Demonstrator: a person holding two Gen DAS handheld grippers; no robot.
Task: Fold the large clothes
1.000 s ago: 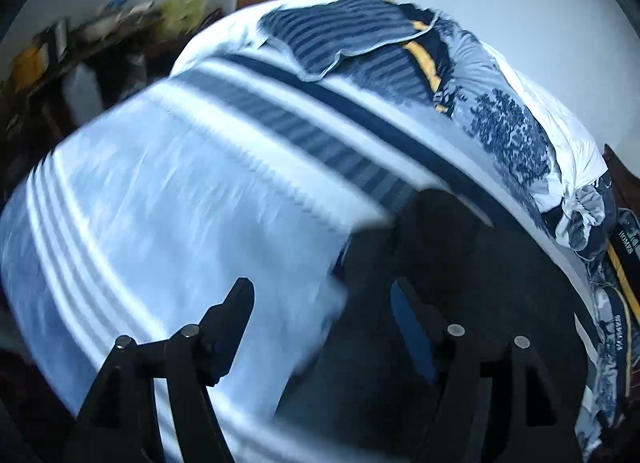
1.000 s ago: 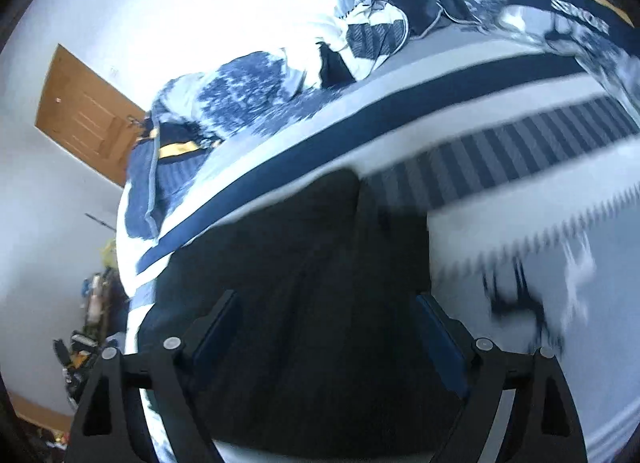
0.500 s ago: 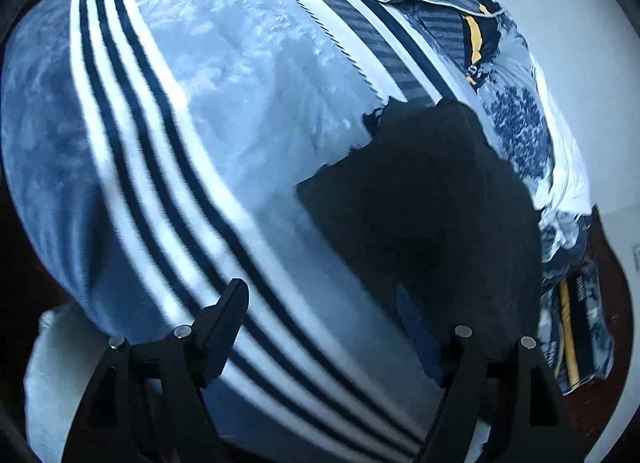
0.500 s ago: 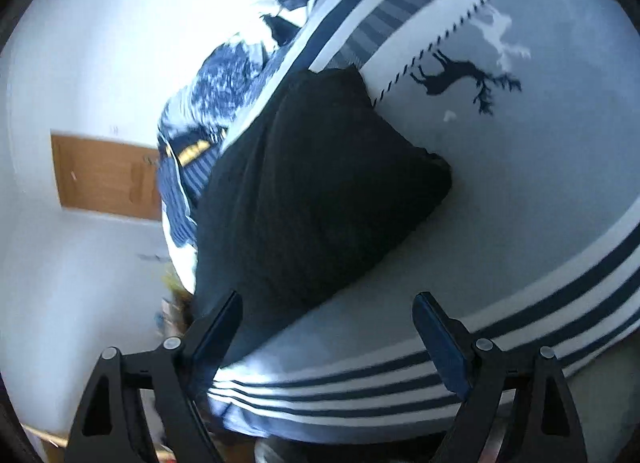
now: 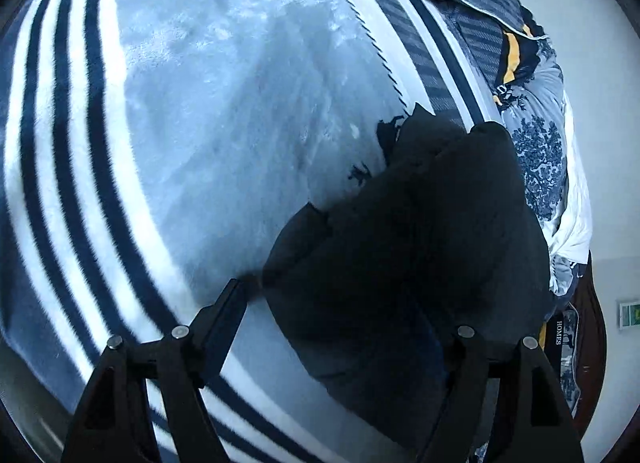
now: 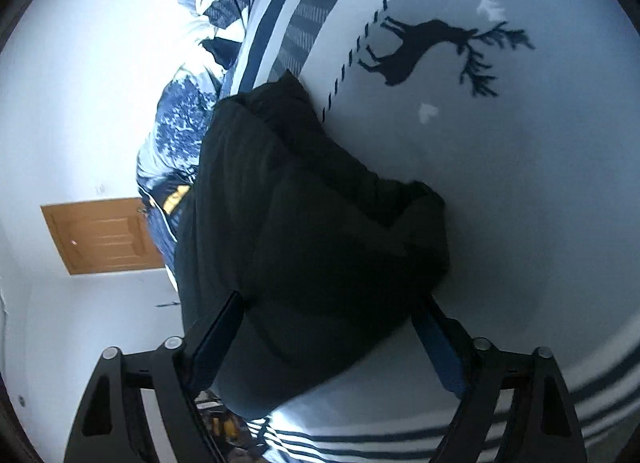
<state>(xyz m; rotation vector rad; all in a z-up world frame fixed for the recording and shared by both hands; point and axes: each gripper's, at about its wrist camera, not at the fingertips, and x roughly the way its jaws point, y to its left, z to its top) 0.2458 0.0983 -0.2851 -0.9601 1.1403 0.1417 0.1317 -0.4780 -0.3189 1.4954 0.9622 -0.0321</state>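
Note:
A black garment [image 5: 420,243] lies crumpled on a blue and white striped blanket [image 5: 200,103] that covers the bed. My left gripper [image 5: 340,327] hangs low over the garment's near edge, open. Its left fingertip [image 5: 234,303] is at a corner of the cloth, and its right finger is lost against the dark fabric. In the right wrist view the same garment [image 6: 312,231] fills the space between the jaws of my right gripper [image 6: 328,327]. They are closing around its near end, and the pads do not visibly press on it.
The blanket [image 6: 540,183] bears a dark deer print [image 6: 432,47]. A heap of blue patterned bedding [image 5: 536,151] lines the far side of the bed, against a white wall. A wooden door [image 6: 100,235] stands beyond it.
Both grippers have rolled and sunk toward the bed, so the black garment looms larger and now lies between the fingers. The right jaws have narrowed a little.

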